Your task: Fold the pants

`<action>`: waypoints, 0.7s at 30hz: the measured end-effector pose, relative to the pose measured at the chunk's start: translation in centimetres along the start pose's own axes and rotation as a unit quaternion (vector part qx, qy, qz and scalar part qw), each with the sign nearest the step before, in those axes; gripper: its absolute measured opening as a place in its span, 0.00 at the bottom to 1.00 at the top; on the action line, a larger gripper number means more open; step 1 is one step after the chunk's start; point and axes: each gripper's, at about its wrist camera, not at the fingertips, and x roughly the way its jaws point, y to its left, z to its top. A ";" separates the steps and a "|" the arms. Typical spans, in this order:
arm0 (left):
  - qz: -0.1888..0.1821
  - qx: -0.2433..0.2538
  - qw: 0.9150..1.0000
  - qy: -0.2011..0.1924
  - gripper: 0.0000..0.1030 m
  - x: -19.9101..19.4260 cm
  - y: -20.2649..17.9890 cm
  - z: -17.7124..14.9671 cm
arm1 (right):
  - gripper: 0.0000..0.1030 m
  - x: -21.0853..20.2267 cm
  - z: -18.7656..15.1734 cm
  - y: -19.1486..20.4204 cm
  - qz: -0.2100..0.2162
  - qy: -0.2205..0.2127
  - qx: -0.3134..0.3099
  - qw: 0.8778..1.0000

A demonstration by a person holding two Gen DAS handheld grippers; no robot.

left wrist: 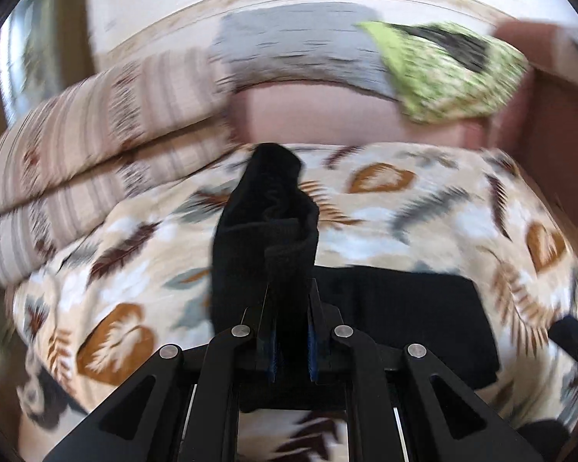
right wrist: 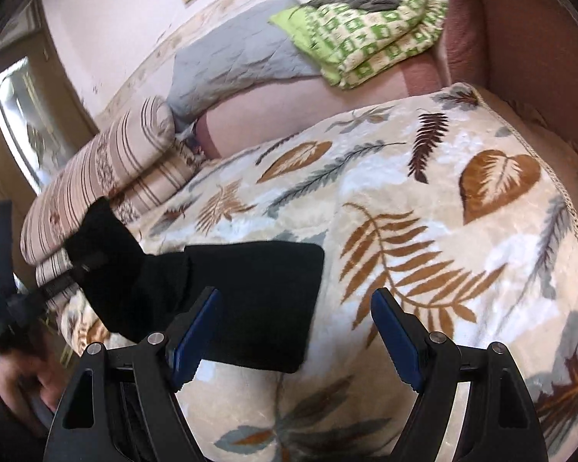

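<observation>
I am working over a bed spread with a cream plush blanket printed with brown and grey leaves (right wrist: 424, 231), which carries everything here. At its far left edge sits a stack of folded beige striped bedding (right wrist: 108, 177); beyond the far edge lie a grey quilted cover (right wrist: 231, 57) and a folded green-and-cream checked blanket (right wrist: 373, 34), all well clear of the work.

The black fabric pants (right wrist: 250, 300) lie near the bed's front edge, toward its left side. The larger part rests flat as a dark rectangle, and I judge that flat part is meant to be the base of the fold. One end is lifted off the blanket: my left gripper (left wrist: 291, 340) has its jaws clenched on that black cloth, which rises between them and flops forward, so I read this as carrying the raised end across to lay it over the flat part. My right gripper (right wrist: 294, 337) hangs just above the near edge of the flat part with its jaws released and wide apart, touching nothing that I can see; I take it as waiting to pin or smooth.

The left wrist view is smeared, so seams and the waistband are beyond me. Whether the lifted end is leg or waist, I cannot tell. The pants' near edge is hidden behind both grippers, and a hand (right wrist: 23, 381) is cut off at the lower left corner of the right wrist view.
</observation>
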 end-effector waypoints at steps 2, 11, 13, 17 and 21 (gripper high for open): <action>-0.008 0.030 0.999 -0.017 0.08 -0.4 -2.7 -0.9 | 0.79 -0.2 0.1 -0.5 0.004 -0.005 0.014 1.000; -0.052 0.094 0.994 -0.022 0.08 -0.2 -7.1 -5.3 | 0.79 -1.6 0.0 -3.1 0.005 -0.044 0.095 0.995; -0.062 0.093 0.994 -0.019 0.08 0.1 -7.2 -5.7 | 0.79 -1.5 0.0 -2.9 0.003 -0.042 0.093 0.995; -0.080 0.090 0.992 -0.031 0.08 -0.8 -6.8 -5.3 | 0.78 -1.5 0.0 -2.7 -0.004 -0.043 0.095 0.995; -0.095 0.099 0.990 -0.044 0.08 -1.1 -7.5 -5.1 | 0.78 -2.0 -0.1 -2.6 -0.015 -0.059 0.100 0.993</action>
